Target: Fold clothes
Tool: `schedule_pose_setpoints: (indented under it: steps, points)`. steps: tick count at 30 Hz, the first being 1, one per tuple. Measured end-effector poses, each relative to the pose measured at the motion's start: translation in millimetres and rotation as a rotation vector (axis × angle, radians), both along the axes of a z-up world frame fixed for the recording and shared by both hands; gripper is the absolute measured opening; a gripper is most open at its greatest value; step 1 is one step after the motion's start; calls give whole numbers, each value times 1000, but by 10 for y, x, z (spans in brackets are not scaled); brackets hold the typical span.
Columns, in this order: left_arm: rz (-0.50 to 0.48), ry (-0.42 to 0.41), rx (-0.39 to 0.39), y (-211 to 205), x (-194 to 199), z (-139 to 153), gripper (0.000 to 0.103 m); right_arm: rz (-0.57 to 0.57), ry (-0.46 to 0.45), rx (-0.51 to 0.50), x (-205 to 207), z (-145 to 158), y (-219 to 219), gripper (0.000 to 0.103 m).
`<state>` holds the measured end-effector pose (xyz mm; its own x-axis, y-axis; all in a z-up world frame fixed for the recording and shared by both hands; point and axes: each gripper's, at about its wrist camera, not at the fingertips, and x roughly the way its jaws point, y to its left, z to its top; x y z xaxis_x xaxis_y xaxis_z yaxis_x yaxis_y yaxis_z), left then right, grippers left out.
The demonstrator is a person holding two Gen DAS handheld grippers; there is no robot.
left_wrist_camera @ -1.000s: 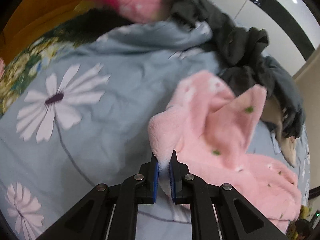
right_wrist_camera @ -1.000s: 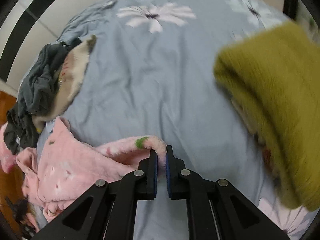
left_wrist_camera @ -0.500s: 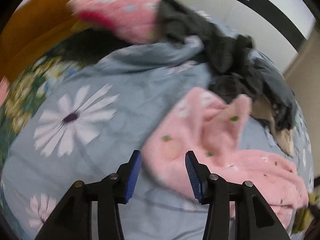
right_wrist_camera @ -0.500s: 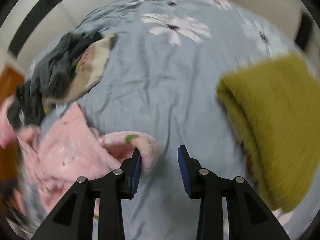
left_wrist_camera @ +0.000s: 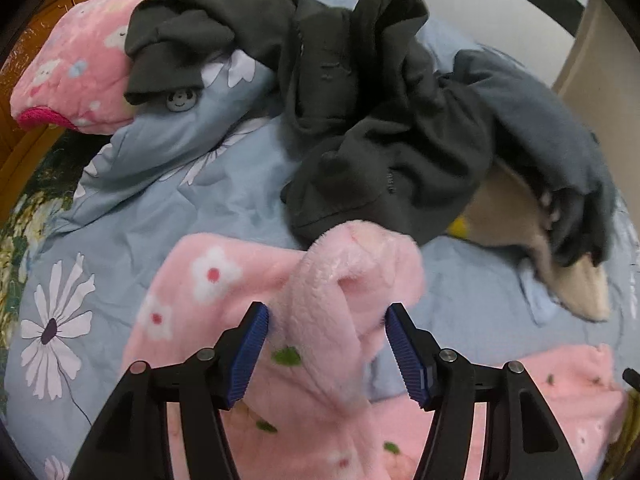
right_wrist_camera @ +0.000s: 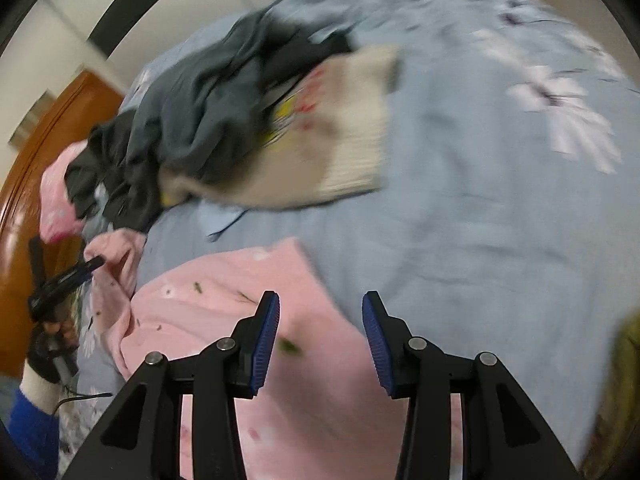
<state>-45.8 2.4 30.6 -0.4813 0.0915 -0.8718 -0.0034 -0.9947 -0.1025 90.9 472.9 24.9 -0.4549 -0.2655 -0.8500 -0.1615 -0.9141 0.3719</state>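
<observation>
Folding is barely beginning: pink fleece garment [left_wrist_camera: 320,296] is lying rumpled on the bed [left_wrist_camera: 224,208] beneath both spread tools, left tool [left_wrist_camera: 326,316] and right tool [right_wrist_camera: 320,320]; dark clothes [left_wrist_camera: 360,120] are waiting, heaped.

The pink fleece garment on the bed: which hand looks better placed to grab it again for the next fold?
Probably the left. A raised fold of the pink fleece garment stands between the open left gripper fingers. The right gripper, also open, hovers over a flat part.
</observation>
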Motion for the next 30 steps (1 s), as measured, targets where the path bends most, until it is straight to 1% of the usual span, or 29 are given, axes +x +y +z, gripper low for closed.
schedule_pose_setpoints:
  steps: [2, 3, 4, 5, 6, 7, 8, 10, 11, 12, 13, 14, 15, 16, 18, 20, 22, 23, 25, 26, 28, 29, 30]
  points:
    - [2, 2, -8, -37, 18, -33, 64, 27, -22, 1, -152, -126, -68, 49]
    - [-2, 1, -7, -60, 34, -47, 62, 30, -45, -6, -223, -199, -92, 49]
    - [-5, 0, -7, -84, 49, -61, 52, 36, -62, -15, -288, -262, -127, 49]
    - [-10, -1, -10, -95, 67, -74, 40, 43, -72, -21, -329, -310, -156, 49]
    - [-19, -3, -18, -110, 95, -84, 32, 47, -81, -21, -348, -346, -185, 49]
    - [-23, -3, -21, -116, 125, -86, 17, 52, -89, -25, -354, -371, -212, 49]
    - [-26, -3, -22, -120, 154, -86, 16, 53, -92, -32, -341, -377, -242, 49]
    - [-29, 11, -4, -157, 228, -38, 14, 54, -93, -39, -305, -366, -308, 44]
    - [-27, 22, 1, -178, 268, 7, 14, 57, -91, -36, -292, -354, -345, 35]
    - [-25, 33, 5, -199, 307, 56, 13, 64, -87, -35, -262, -322, -377, 29]
    - [-22, 55, 17, -257, 364, 146, 13, 70, -79, -39, -223, -274, -394, 28]
    - [-17, 80, 30, -320, 416, 240, 12, 69, -59, -43, -179, -199, -390, 24]
    - [-11, 115, 47, -410, 468, 374, 12, 66, -34, -46, -131, -114, -378, 20]
    - [-5, 152, 64, -507, 521, 518, 12, 54, -1, -56, -84, -10, -336, 19]
    - [14, 231, 97, -729, 623, 808, 12, 2, 90, -80, 30, 291, -133, 17]
    - [51, 337, 149, -1059, 737, 1150, 12, -51, 172, -86, 123, 565, 86, 15]
    - [106, 421, 183, -1401, 808, 1411, 12, -119, 261, -65, 221, 872, 362, 14]
    - [129, 441, 192, -1530, 812, 1470, 12, -153, 299, -49, 256, 1005, 493, 13]
    - [178, 461, 204, -1769, 790, 1508, 12, -215, 341, -14, 256, 1154, 722, 13]
    - [199, 449, 215, -1844, 748, 1441, 12, -246, 359, 4, 251, 1218, 835, 13]
    - [240, 421, 241, -1972, 657, 1283, 12, -302, 352, 20, 164, 1156, 1018, 13]
    - [257, 393, 255, -1994, 603, 1160, 12, -330, 343, 25, 112, 1105, 1106, 13]
    - [273, 363, 268, -2007, 548, 1026, 13, -350, 317, 23, 37, 986, 1180, 13]
